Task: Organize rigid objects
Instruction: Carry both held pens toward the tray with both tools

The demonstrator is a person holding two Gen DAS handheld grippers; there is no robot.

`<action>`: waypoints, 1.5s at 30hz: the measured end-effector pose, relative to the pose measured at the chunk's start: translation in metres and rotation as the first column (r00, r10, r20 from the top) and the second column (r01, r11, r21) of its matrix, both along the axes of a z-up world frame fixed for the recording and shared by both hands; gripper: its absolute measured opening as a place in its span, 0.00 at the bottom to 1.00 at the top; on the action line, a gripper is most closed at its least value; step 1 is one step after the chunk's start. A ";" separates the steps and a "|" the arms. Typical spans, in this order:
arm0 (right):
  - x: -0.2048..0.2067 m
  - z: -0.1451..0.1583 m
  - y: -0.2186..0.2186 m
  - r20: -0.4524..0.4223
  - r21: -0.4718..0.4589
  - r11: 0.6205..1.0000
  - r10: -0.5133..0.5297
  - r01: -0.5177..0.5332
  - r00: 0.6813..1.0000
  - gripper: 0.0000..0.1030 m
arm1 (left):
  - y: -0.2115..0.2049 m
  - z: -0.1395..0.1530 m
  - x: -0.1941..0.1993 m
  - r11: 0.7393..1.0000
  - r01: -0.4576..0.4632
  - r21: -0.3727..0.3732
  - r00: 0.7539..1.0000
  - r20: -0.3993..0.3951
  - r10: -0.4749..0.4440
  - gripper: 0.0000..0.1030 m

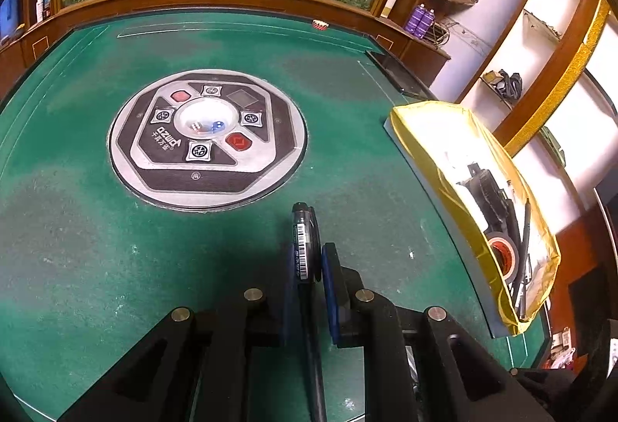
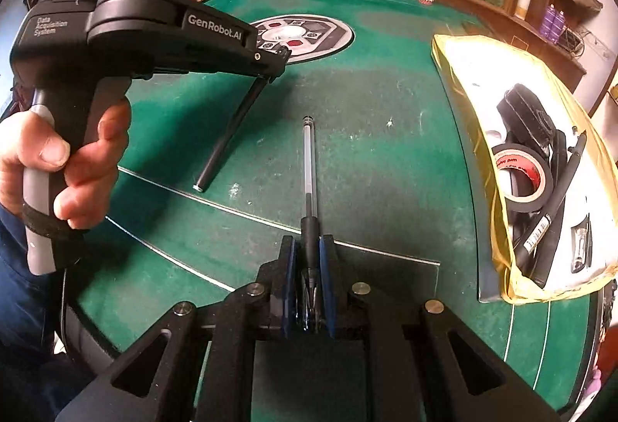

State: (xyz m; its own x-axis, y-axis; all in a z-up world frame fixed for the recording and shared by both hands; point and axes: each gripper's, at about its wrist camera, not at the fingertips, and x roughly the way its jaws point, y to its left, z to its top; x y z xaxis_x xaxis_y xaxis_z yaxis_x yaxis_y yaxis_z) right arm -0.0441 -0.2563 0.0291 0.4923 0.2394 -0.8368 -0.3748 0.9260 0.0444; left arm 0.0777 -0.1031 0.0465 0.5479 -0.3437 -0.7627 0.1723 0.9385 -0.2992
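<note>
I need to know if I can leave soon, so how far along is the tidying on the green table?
Done: a tape roll, a black pen and other items already lie in the yellow-lined box. In hand: the left gripper clamps a dark pen, and the right gripper clamps a clear-barrelled pen. Left: both pens go into the box.

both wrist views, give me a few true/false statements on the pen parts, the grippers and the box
1. The left gripper is shut on the black pen barrel. True.
2. The right gripper is open and holds nothing. False: it is shut on the clear refill.
3. A tape roll lies in the yellow-edged box. True.
4. The box sits on the round centre console. False: it sits at the table's right edge.
5. Dice sit under the console's dome. True.
</note>
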 end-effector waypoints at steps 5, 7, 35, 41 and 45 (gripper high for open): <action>0.000 0.009 -0.015 0.006 0.109 0.993 -0.038 0.037 0.999 0.11 | 0.001 0.005 -0.003 1.000 0.000 -0.018 1.000 0.014 0.000 0.13; -0.003 0.018 -0.022 0.034 0.142 0.989 -0.055 0.050 0.998 0.11 | 0.000 0.006 -0.003 1.000 0.004 -0.022 1.000 0.017 -0.004 0.13; -0.014 0.049 -0.091 0.101 0.300 0.939 -0.209 0.171 0.973 0.11 | -0.069 0.039 -0.033 0.992 0.045 0.119 0.988 0.141 -0.062 0.13; -0.017 0.050 -0.113 0.107 0.335 0.922 -0.240 0.192 0.965 0.11 | -0.083 0.045 -0.034 0.991 0.062 0.120 0.987 0.138 -0.079 0.13; -0.020 0.050 -0.124 0.109 0.350 0.915 -0.255 0.203 0.961 0.11 | -0.091 0.047 -0.035 0.991 0.067 0.117 0.988 0.133 -0.083 0.13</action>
State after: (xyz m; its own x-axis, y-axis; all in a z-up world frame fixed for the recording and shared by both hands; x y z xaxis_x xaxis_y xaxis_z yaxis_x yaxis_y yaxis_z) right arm -0.0642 -0.3804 0.0787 0.6795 0.3563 -0.6413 -0.1807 0.9285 0.3244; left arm 0.0428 -0.1944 0.0934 0.6260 -0.3047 -0.7178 0.2758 0.9475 -0.1617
